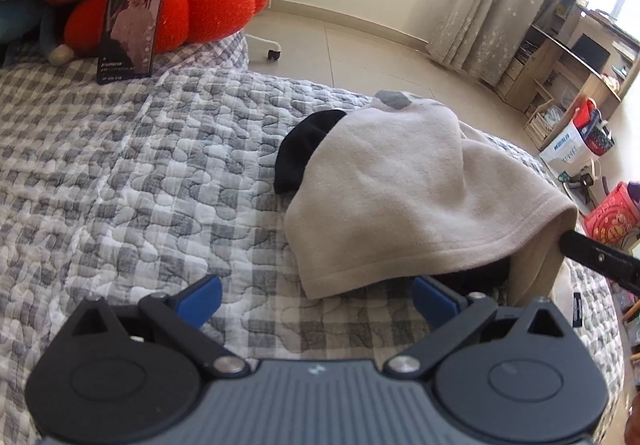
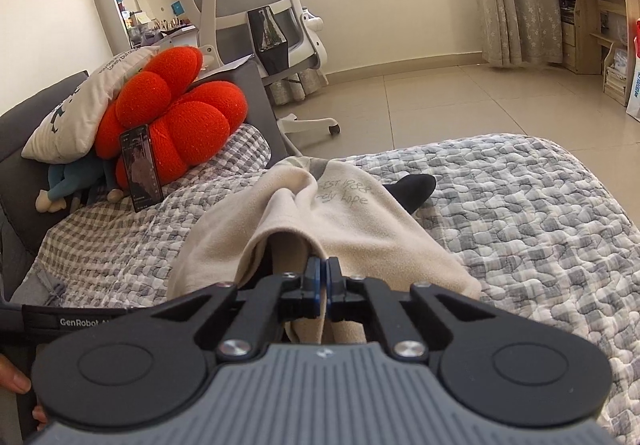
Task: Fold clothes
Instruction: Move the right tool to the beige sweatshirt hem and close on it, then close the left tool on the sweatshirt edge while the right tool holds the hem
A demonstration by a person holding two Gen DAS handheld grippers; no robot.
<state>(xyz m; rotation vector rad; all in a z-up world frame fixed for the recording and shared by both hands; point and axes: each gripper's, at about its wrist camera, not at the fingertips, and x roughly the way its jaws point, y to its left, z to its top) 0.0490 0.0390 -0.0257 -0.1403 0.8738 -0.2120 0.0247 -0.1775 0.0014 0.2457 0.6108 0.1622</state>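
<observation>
Beige garment [image 2: 352,229] lies bunched on the quilted bed [image 2: 540,213], directly ahead of both tongs. Your right tongs [image 2: 323,277] are clamped shut on a raised fold of its near edge. Your left tongs [image 1: 316,299] stand wide open, holding nothing, the hem just beyond their right tip. Take that hem with the left before lifting, so both corners rise evenly. Dark garment [image 1: 308,149] pokes out beneath the far side. No containers nearby worth noting.

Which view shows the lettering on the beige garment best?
The right wrist view: the beige garment faces the camera with its greenish lettering visible. The left wrist view shows the garment from the side, with no lettering in sight.
</observation>
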